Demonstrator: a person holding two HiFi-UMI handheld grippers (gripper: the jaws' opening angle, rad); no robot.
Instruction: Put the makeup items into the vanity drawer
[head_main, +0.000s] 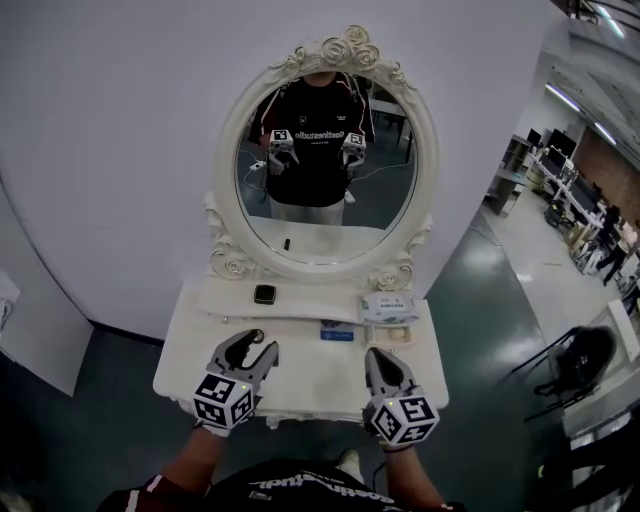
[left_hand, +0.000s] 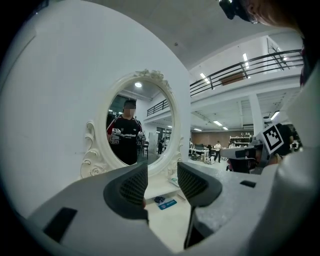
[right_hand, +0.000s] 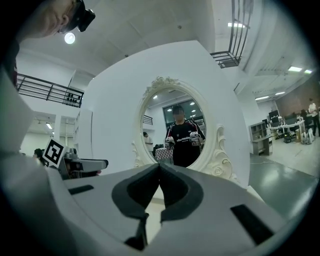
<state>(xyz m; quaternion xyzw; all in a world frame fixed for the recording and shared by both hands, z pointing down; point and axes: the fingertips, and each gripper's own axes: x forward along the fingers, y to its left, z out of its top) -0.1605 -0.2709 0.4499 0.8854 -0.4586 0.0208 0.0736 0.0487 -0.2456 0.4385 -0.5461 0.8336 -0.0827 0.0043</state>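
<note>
A white vanity (head_main: 190, 365) with an oval mirror (head_main: 325, 170) stands against the wall. On its top lie a small dark compact with a gold rim (head_main: 265, 294), a pale green packet (head_main: 388, 309) and a flat blue item (head_main: 338, 332). My left gripper (head_main: 262, 343) hovers over the left front of the top, open with nothing between its jaws. In the left gripper view the left gripper (left_hand: 162, 172) points at the mirror, with the blue item (left_hand: 167, 203) beyond it. My right gripper (head_main: 373, 354) is over the right front, shut and empty; the right gripper (right_hand: 159, 166) shows its tips touching. I see no open drawer.
The mirror reflects the person holding both grippers. A white wall stands behind the vanity and dark grey floor lies to either side. An office area with desks (head_main: 560, 170) lies far to the right. A dark stand (head_main: 580, 360) is on the floor at right.
</note>
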